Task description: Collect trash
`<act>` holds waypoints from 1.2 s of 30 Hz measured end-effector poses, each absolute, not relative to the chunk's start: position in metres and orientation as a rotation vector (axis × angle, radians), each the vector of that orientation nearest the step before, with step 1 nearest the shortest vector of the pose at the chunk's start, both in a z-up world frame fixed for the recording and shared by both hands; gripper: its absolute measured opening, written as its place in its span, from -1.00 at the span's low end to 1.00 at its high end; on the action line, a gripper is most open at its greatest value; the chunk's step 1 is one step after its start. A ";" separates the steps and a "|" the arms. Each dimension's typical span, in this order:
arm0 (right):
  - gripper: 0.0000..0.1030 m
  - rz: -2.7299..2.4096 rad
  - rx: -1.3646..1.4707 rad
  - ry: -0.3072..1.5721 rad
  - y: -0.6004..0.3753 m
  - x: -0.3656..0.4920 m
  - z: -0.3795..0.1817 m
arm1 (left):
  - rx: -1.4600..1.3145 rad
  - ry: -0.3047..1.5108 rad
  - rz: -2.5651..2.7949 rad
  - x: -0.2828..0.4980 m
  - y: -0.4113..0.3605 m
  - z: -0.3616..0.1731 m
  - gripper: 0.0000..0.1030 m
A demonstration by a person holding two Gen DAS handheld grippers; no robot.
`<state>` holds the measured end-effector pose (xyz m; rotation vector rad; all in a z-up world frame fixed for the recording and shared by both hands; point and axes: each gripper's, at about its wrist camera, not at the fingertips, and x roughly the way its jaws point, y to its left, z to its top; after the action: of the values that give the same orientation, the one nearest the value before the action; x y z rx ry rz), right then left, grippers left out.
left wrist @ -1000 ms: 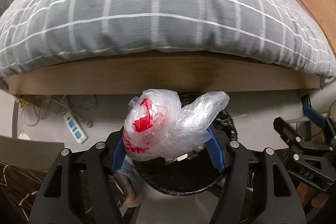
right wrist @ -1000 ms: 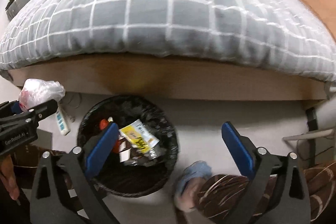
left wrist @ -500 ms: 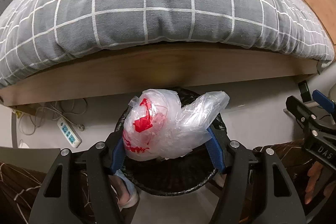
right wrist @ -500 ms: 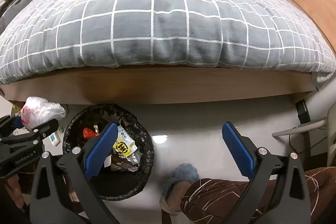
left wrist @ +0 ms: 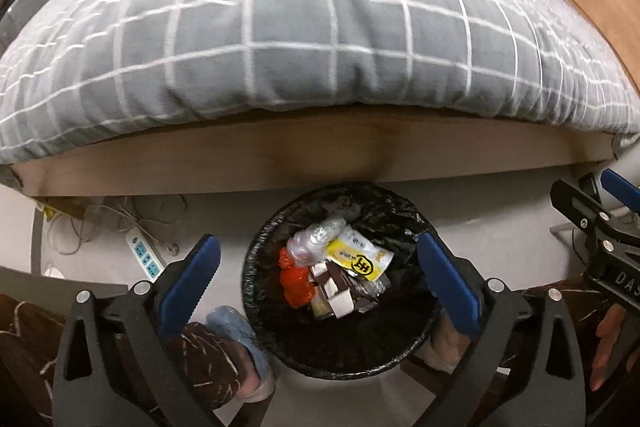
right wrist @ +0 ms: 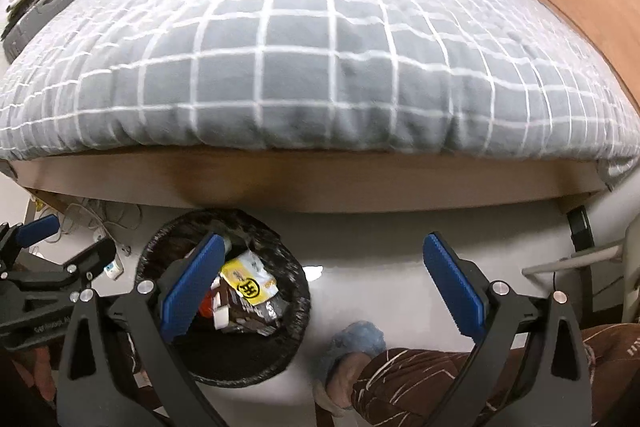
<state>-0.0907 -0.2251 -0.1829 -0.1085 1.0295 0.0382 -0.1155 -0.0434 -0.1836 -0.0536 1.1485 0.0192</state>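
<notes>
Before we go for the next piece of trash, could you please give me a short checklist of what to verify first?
1. Left tool open, nothing between its blue pads; its jaws have just been opening: ok.
2. Crumpled clear plastic bag inside the black-lined trash bin, on the other rubbish: ok.
3. Nothing hanging over the bin's rim: ok.
4. Right tool open and empty: ok.
5. Bin has room for more: ok, contents sit below the rim.
6. Next piece of trash located: cannot tell; none shows on the floor or the grey checked duvet.
</notes>
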 end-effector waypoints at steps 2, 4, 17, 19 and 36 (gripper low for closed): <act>0.85 0.053 -0.119 1.011 -0.217 -0.091 -0.175 | -0.054 1.132 0.027 -0.119 -0.036 -0.173 0.89; 0.85 0.068 -0.130 0.982 -0.209 -0.093 -0.164 | -0.058 1.104 0.038 -0.122 -0.027 -0.159 0.89; 0.85 0.098 -0.074 0.844 -0.196 -0.124 -0.064 | -0.061 0.927 0.075 -0.152 -0.013 -0.050 0.89; 0.85 0.096 -0.074 0.832 -0.198 -0.131 -0.052 | -0.064 0.913 0.070 -0.156 -0.015 -0.039 0.89; 0.85 0.095 -0.066 0.803 -0.202 -0.155 -0.026 | -0.058 0.861 0.042 -0.177 -0.026 -0.009 0.89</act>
<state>-0.1551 -0.2024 -0.0256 -0.0661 0.8034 0.0949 -0.1766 -0.0256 -0.0093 -0.0576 0.8609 0.0415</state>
